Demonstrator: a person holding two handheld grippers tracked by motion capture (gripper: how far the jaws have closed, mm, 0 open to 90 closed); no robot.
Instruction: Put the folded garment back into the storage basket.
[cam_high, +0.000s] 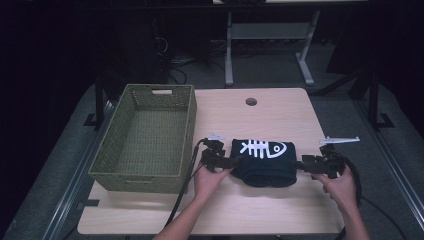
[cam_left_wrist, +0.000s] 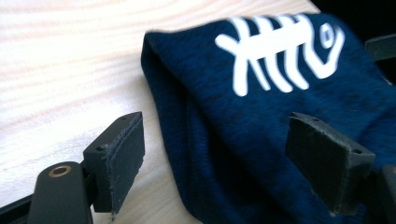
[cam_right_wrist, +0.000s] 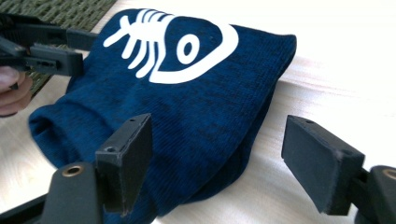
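Observation:
A folded navy garment (cam_high: 264, 161) with a white fish-skeleton print lies on the light wooden table (cam_high: 240, 210), right of a woven green basket (cam_high: 145, 137). My left gripper (cam_high: 234, 162) stands open at the garment's left edge, its jaws straddling the folded edge (cam_left_wrist: 219, 140). My right gripper (cam_high: 301, 165) is open at the garment's right edge, one jaw over the cloth (cam_right_wrist: 187, 107) and the other over bare wood. Neither gripper holds anything. In the right gripper view the left gripper (cam_right_wrist: 46, 51) appears beyond the garment with fingers of a hand beside it.
The basket is empty and sits along the table's left side. A round cable hole (cam_high: 251, 102) is near the far edge. Black cables trail from both grippers toward the front. A desk frame (cam_high: 265, 45) stands on the floor beyond the table.

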